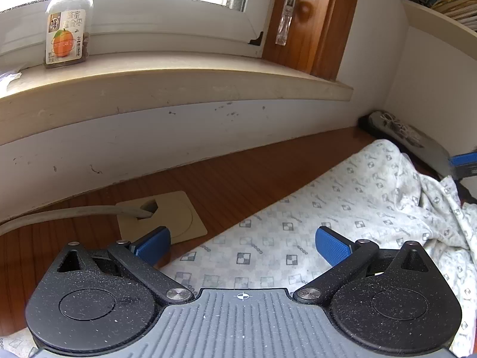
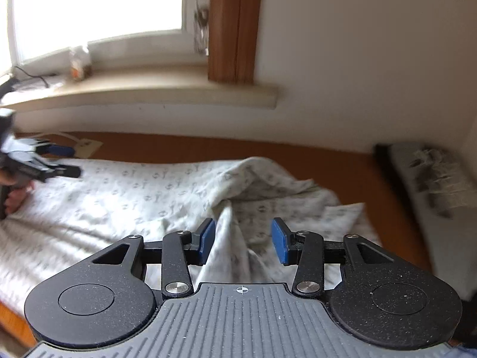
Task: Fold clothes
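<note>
Two grippers work one patterned garment (image 2: 125, 191) spread on the wooden worktop (image 1: 226, 179). The left gripper (image 1: 243, 246) hovers wide open, empty. The right gripper (image 2: 243, 240), part-open, straddles a raised fold, seemingly ungripped through blur; pinch that ridge squarely before lifting.

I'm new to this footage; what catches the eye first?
A white garment with a grey checker print lies spread over the brown wooden desk, bunched up on its right side. On the sill by the bright window stands a clear glass jar with an orange-fruit label.
</note>
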The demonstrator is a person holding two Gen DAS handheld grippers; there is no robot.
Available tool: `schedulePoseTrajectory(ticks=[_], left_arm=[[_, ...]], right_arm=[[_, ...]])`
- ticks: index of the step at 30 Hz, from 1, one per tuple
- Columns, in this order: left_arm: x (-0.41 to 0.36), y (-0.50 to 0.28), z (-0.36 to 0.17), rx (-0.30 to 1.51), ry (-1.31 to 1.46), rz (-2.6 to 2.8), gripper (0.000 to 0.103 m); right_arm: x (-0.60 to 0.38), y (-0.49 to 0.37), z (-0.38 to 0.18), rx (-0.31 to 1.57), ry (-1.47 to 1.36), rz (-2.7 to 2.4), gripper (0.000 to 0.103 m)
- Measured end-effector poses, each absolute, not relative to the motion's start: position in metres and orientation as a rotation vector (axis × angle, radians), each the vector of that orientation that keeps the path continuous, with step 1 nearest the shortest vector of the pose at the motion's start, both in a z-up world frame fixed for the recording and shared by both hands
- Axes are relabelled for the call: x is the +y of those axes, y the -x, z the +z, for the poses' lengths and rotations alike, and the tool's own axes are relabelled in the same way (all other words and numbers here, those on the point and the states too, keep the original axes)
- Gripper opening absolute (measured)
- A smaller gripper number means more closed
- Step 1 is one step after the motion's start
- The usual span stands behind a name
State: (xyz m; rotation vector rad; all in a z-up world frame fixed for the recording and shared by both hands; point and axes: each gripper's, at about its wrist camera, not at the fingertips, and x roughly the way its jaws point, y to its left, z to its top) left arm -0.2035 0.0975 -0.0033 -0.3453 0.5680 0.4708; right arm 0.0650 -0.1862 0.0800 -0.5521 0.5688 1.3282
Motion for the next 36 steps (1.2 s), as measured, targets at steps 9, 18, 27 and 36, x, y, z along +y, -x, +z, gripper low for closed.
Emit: schedulePoseTrajectory(ticks=[9, 18, 27, 36], left_arm=[[0.097, 0.202, -0.003, 0.577, 0.343, 0.468, 0.103], [0.097, 0.200, -0.005, 0.586, 0.337, 0.464, 0.103], [0.098, 0.201, -0.005, 0.585, 0.342, 0.461, 0.103], [0.097, 0.202, -0.005, 0.586, 0.339, 0.462, 0.103]], right_arm=[[-0.166, -0.071, 0.043, 0.686, 0.569, 1.363, 0.007], [-0.266, -0.065, 0.096, 0.531, 0.431, 1.270, 0.005], [-0.273, -0.081, 0.078, 0.620, 0.465, 1.239, 0.019], [-0.170, -0.134, 0.064, 0.682, 0.370, 1.233, 0.037]])
